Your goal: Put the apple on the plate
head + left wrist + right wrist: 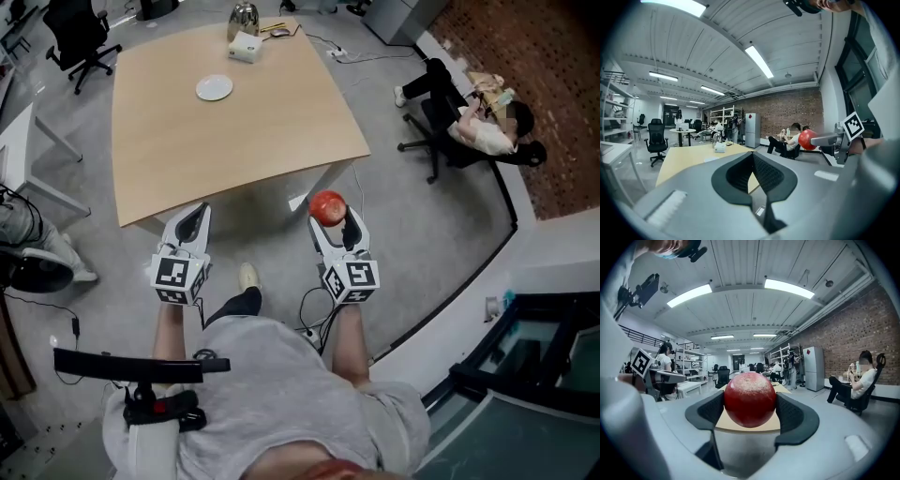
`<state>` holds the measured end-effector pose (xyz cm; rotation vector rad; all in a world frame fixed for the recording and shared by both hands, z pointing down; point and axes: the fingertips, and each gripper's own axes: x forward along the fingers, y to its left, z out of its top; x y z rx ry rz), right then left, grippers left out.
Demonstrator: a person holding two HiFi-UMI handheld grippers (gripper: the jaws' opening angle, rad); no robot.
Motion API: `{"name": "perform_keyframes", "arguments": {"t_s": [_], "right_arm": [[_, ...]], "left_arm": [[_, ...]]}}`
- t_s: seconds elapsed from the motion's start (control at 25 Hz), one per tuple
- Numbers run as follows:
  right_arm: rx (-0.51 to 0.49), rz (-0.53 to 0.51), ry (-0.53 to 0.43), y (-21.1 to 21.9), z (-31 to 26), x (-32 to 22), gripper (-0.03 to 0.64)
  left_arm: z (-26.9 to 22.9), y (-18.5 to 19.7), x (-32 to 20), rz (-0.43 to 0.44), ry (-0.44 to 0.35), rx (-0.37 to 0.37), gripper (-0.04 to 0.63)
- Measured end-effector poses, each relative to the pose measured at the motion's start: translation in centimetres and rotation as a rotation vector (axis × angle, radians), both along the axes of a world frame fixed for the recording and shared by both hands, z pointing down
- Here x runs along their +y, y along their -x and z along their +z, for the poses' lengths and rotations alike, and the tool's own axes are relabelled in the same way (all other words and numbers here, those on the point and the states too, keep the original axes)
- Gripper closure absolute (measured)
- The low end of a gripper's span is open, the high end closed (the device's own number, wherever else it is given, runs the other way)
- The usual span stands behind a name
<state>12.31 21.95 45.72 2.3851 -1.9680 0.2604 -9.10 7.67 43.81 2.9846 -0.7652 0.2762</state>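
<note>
A red apple (327, 206) is clamped between the jaws of my right gripper (329, 210), just off the near edge of the wooden table (253, 141). In the right gripper view the apple (750, 399) fills the gap between the black pads (796, 417). The white plate (215, 87) lies empty on the table's far half. My left gripper (194, 218) is level with the right one, at the table's near left corner. Its jaws are shut with nothing in them (752, 157). The left gripper view also shows the apple (806, 139) and the plate (710, 159).
A white box (245, 46) and a shiny metal jug (243, 18) stand at the table's far edge. A person sits in a chair (473, 127) to the right. A black office chair (80, 37) stands at the far left, and a white desk (23, 141) at the left.
</note>
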Motion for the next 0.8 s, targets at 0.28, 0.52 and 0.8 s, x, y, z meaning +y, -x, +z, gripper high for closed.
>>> {"name": "perform_keyframes", "arguments": {"t_s": [0.28,0.52,0.8], "right_arm": [[-0.003,-0.05,-0.003,-2.7,-0.1,-6.4,0.265],[-0.008,-0.084,-0.009,-3.9,0.0,-10.7,0.265],[-0.017,-0.131,-0.008,-3.8,0.0,-13.7,0.265]], "left_arm": [[0.1,-2.4,-5.5,-0.038,-0.002,0.001,0.575],[0.0,-3.1,-8.7,-0.066,-0.007,-0.006,0.575],[-0.5,-2.5,-10.7,-0.116,-0.01,-0.01,0.575]]}}
